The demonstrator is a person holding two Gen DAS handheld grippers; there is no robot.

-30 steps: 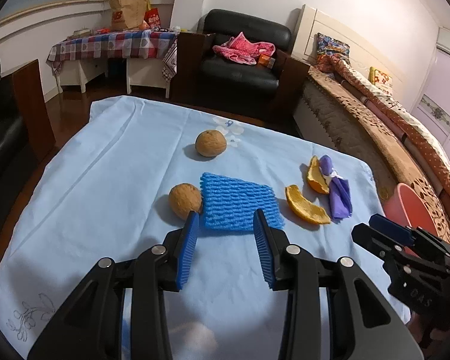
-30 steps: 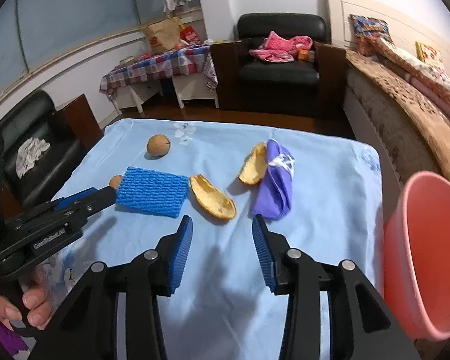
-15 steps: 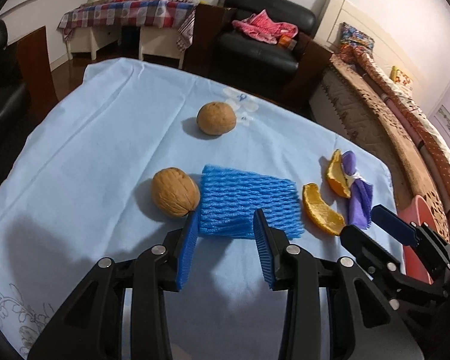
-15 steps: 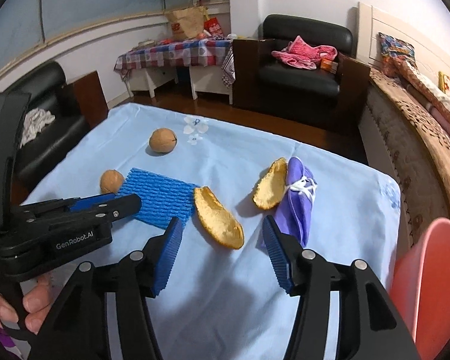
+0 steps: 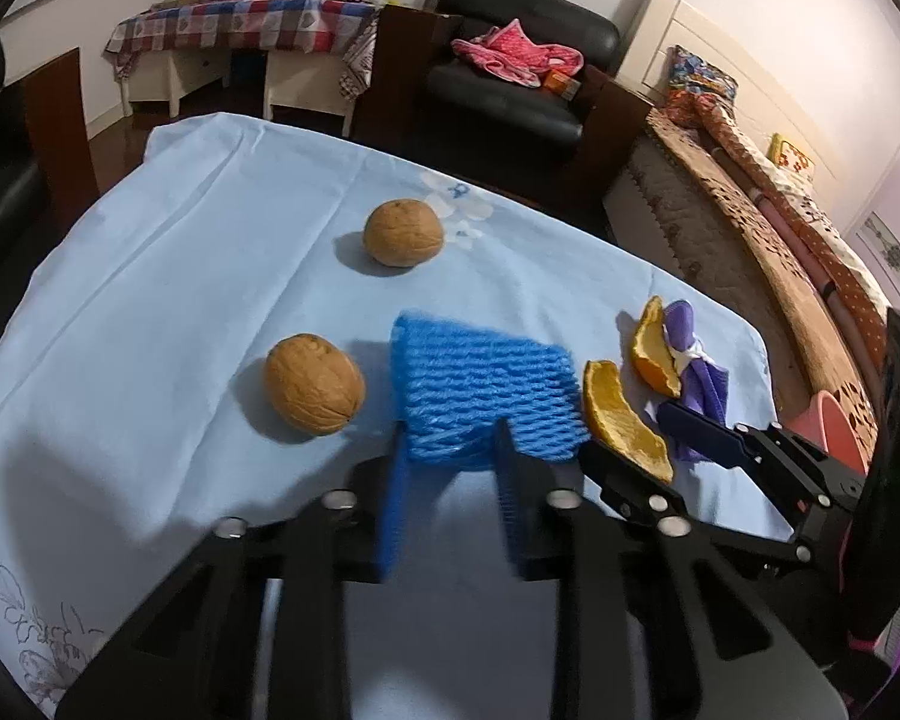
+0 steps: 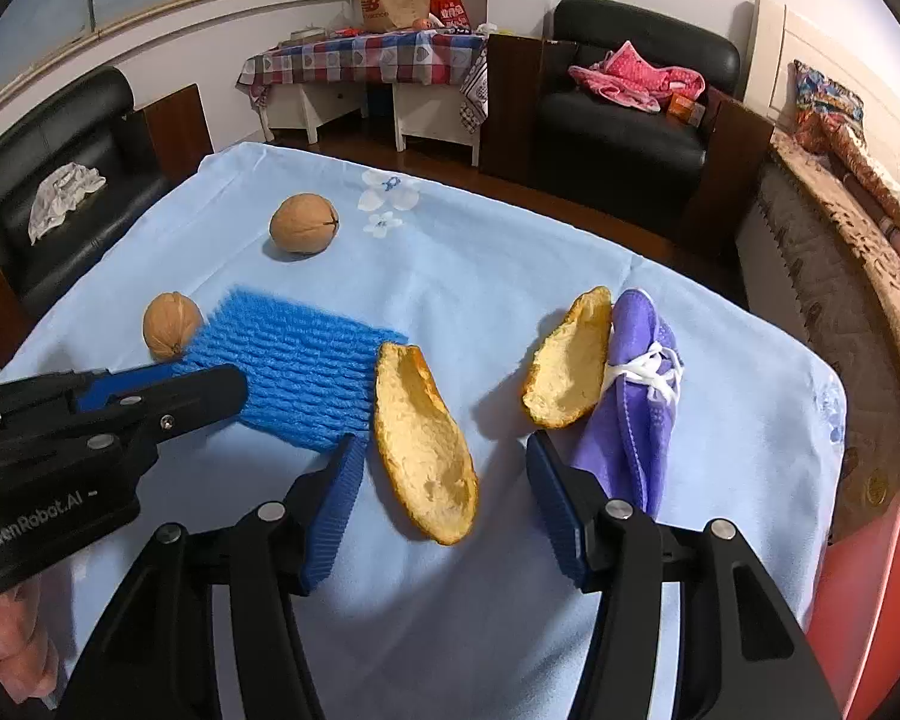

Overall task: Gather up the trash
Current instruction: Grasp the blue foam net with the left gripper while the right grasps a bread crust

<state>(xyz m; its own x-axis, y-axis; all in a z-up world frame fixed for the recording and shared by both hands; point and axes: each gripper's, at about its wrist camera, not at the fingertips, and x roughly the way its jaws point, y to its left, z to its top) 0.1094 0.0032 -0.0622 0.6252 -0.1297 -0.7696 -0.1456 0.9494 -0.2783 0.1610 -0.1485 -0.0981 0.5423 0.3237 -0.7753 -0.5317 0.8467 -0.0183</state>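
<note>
Ribbed blue foam net (image 5: 486, 390) bunched between left jaws; curled orange peel (image 6: 423, 438).

I see a table under a pale blue cloth (image 6: 480, 252) with small flower prints. Lying on it: two walnuts (image 6: 303, 231) (image 6: 171, 324), well apart; a blue foam net (image 6: 306, 369) just beside the nearer walnut; two orange peels (image 6: 423, 444) (image 6: 567, 360); and a folded purple mask (image 6: 636, 396) touching the farther peel.
</note>
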